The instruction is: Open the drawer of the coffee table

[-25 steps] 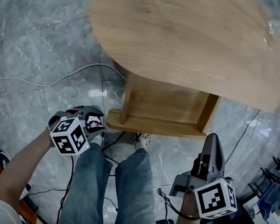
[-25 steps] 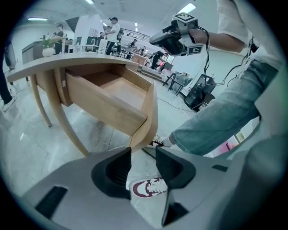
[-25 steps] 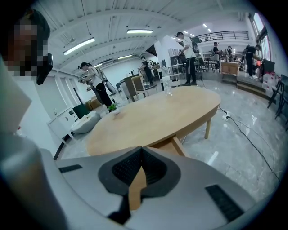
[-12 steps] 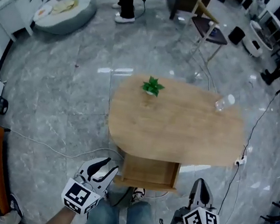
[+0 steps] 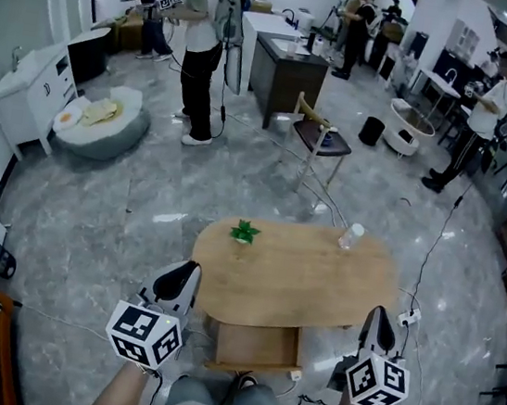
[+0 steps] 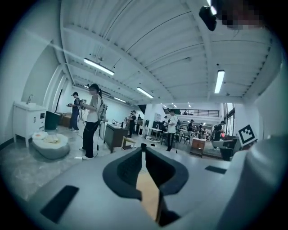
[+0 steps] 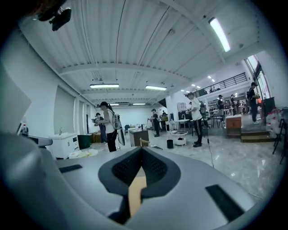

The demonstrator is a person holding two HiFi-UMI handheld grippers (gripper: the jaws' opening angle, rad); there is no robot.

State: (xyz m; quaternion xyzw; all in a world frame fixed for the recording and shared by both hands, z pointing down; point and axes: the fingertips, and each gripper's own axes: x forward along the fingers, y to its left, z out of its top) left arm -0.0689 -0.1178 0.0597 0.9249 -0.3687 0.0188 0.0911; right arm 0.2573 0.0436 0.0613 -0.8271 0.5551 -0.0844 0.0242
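Marble flooring (image 5: 121, 216) is surrounding the counter (image 5: 299, 278); we are closing our empty left tongs (image 5: 191, 269) and holding our right tongs (image 5: 380, 312) shut.

Open-plan lab hall, partly dressed as living space. Polished grey stone floor (image 5: 111, 214), ribbed ceiling with strip lights (image 6: 98, 66), upper gallery railing (image 7: 229, 82). Several people (image 5: 200, 49) stand at benches; cables (image 5: 435, 239) trail over the floor. Home props: coffee table (image 5: 299, 278), chair (image 5: 316, 140), floor cushion (image 5: 95, 128).

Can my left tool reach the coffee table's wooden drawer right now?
Probably not yet: the left tool, jaws closing on nothing, points level across the room, with the light wooden drawer far below it. Nothing blocks the way down.
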